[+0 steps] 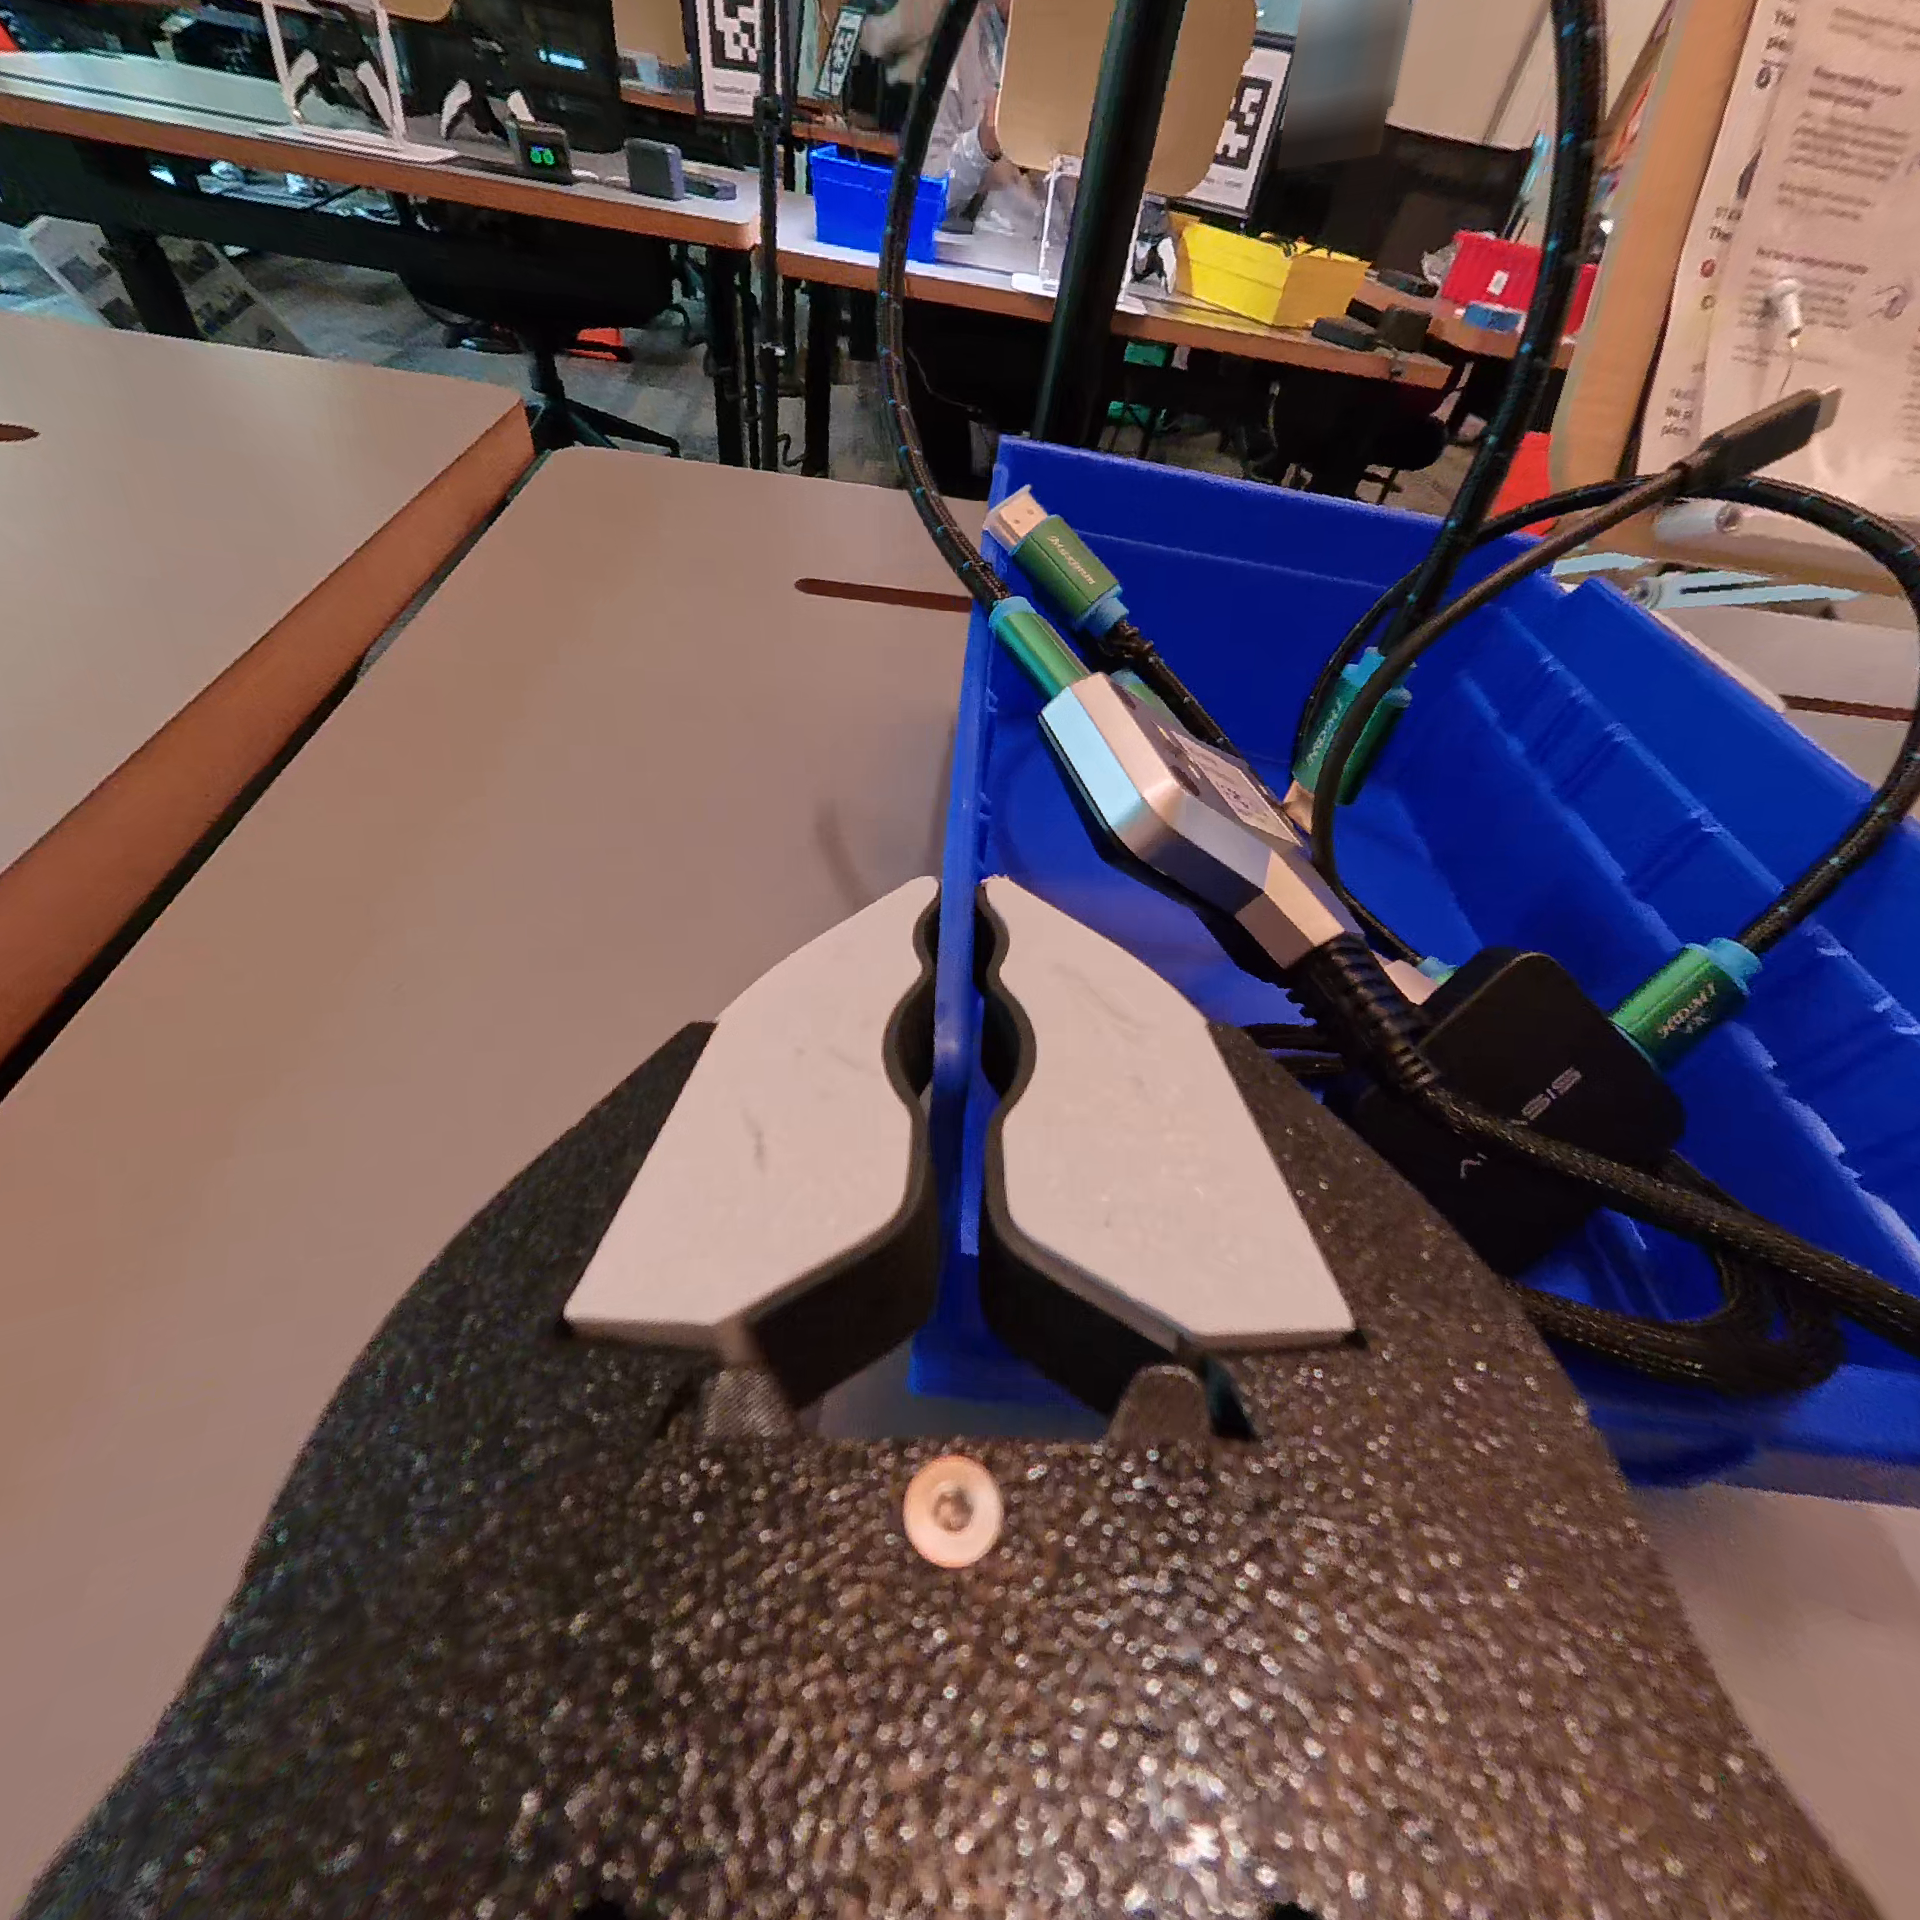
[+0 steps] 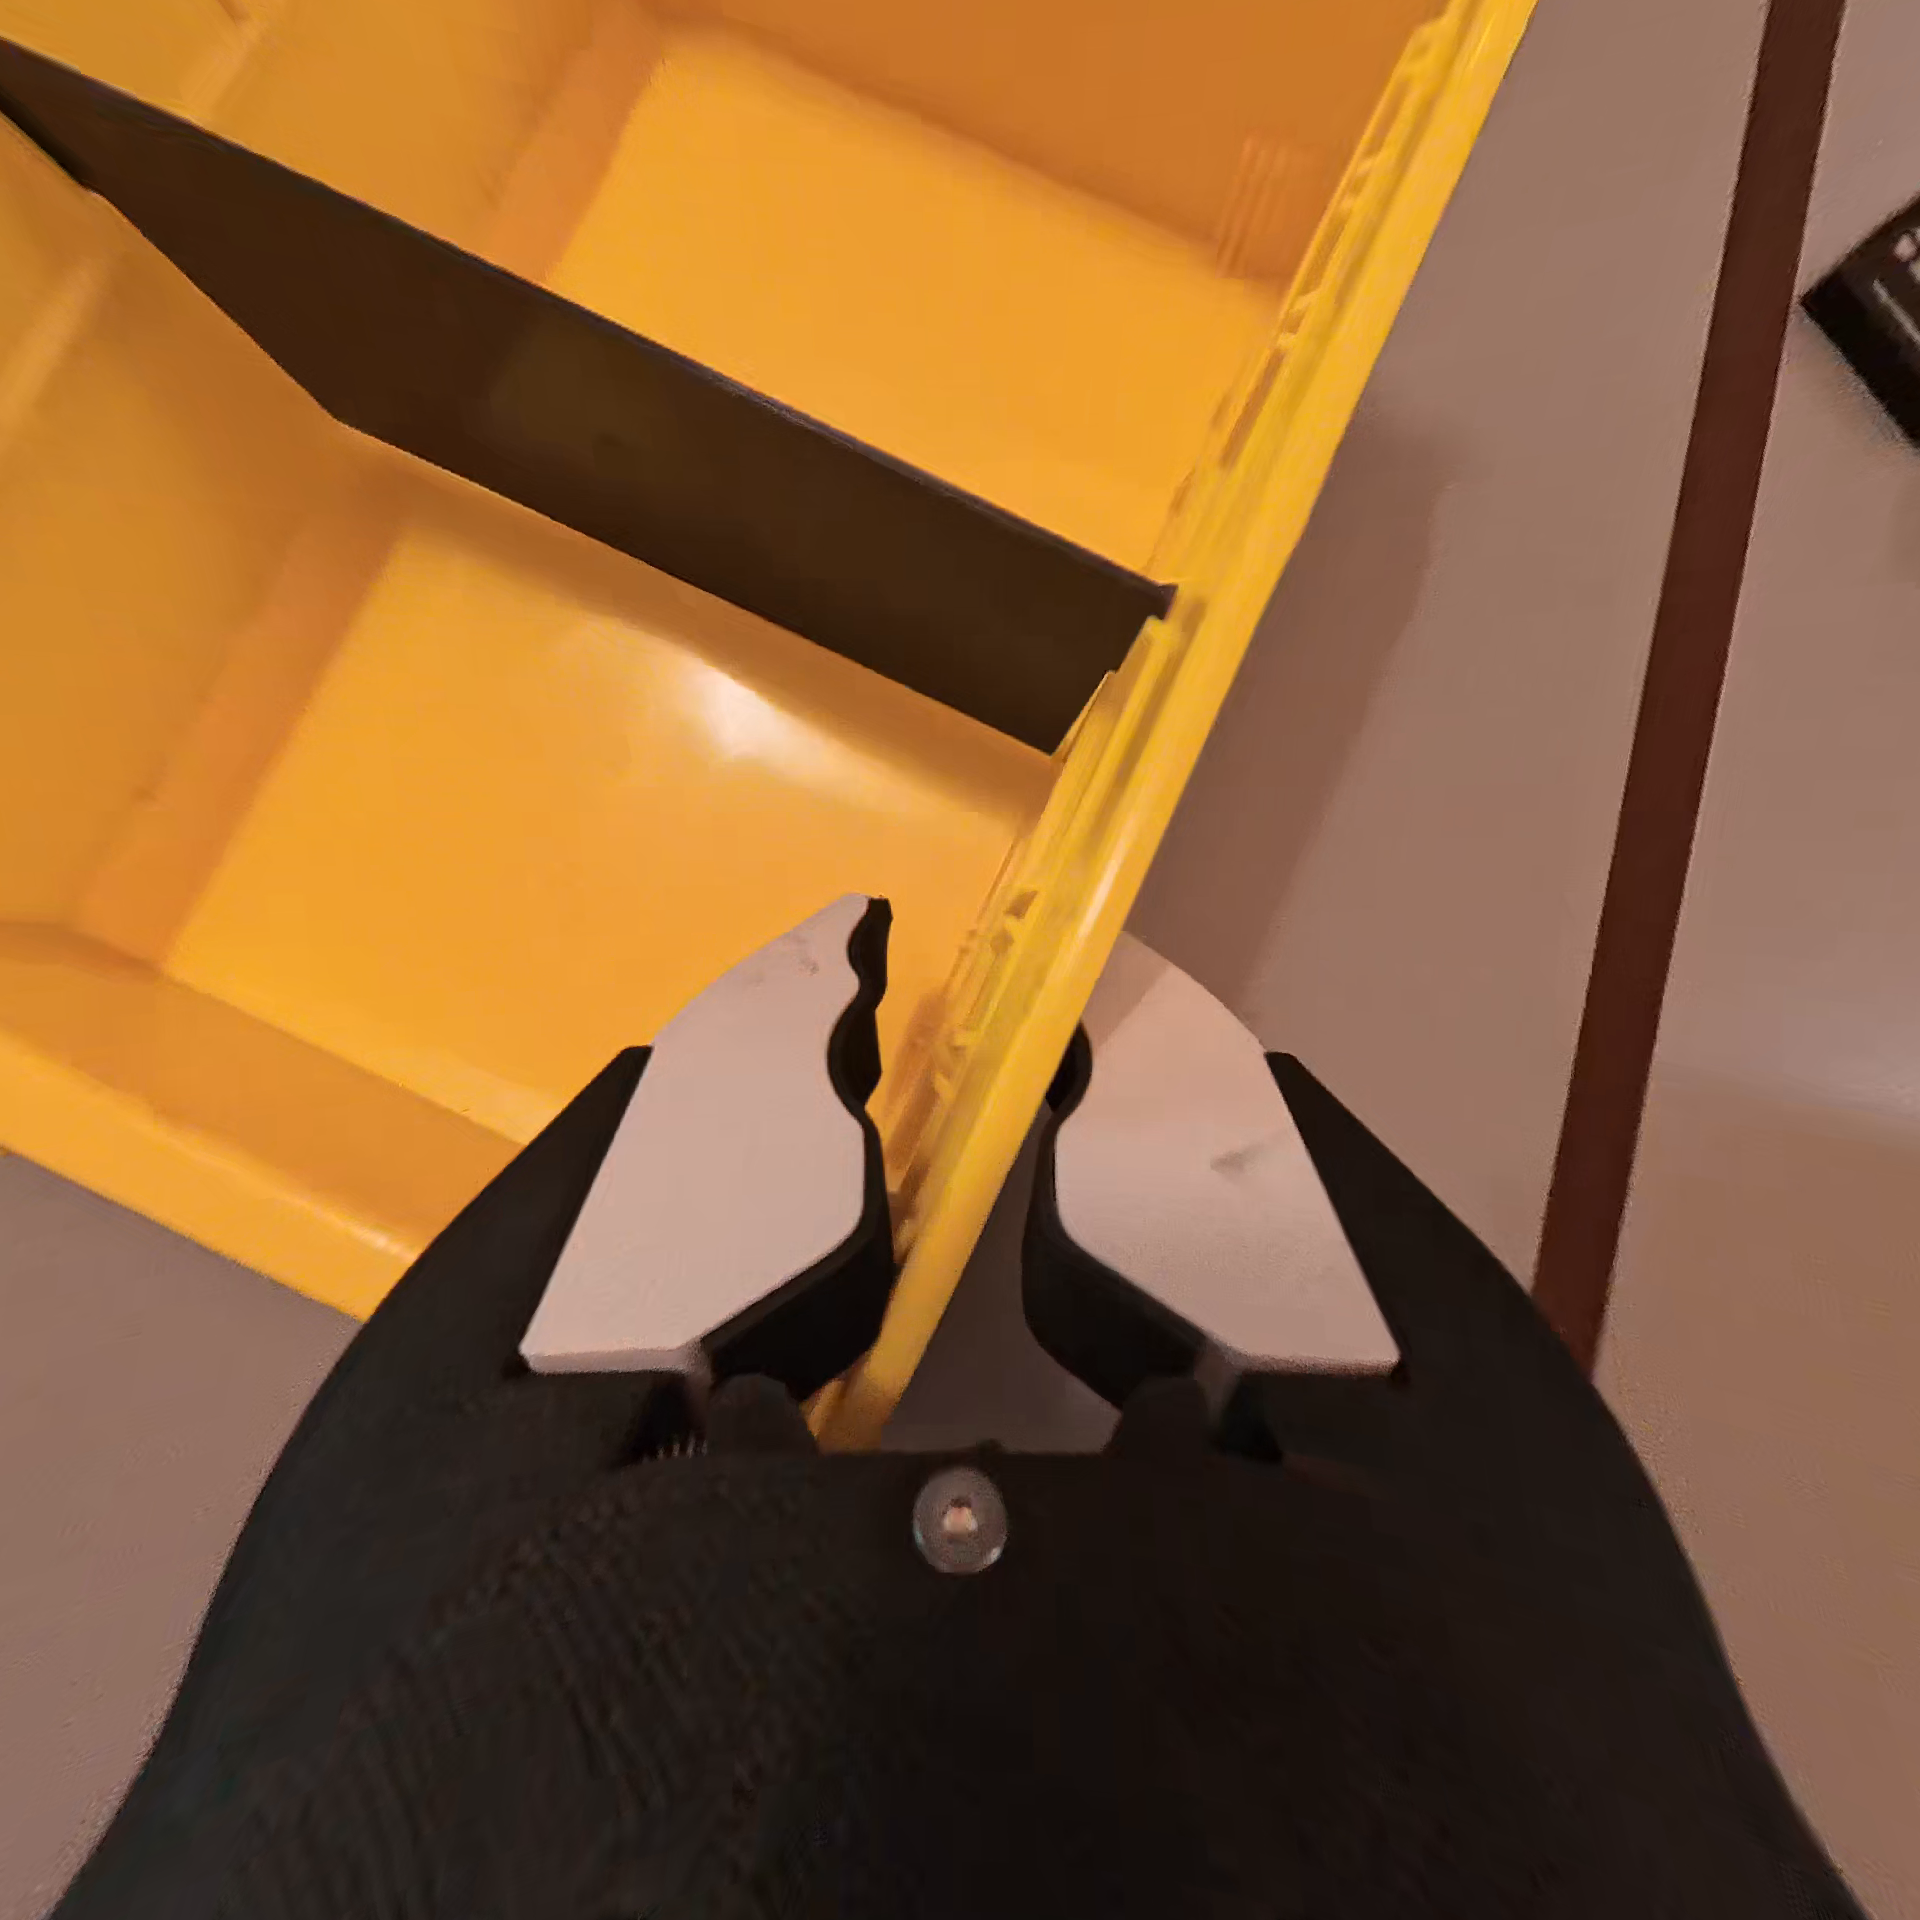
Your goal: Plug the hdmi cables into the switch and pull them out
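My left gripper [image 1: 961,883] is shut on the left wall of a blue bin [image 1: 1226,499]. Inside the bin lies a silver HDMI switch [image 1: 1174,800] with a green-ended plug [image 1: 1029,649] in its far end and a braided cable at its near end. A loose green plug [image 1: 1060,556] leans on the bin's back corner. A black switch box [image 1: 1538,1081] lies nearer, with a green plug [image 1: 1673,997] at its side. Black braided cables [image 1: 1621,1226] loop up out of the bin. My right gripper [image 2: 1003,925] is shut on the right wall of a yellow bin [image 2: 1247,520].
The yellow bin has a black divider [image 2: 675,488] across it, and both compartments look empty. A brown seam [image 2: 1683,623] splits the grey table to its right, with a dark object [image 2: 1870,312] beyond. Grey tabletop [image 1: 520,831] lies left of the blue bin. A black pole [image 1: 1091,229] stands behind it.
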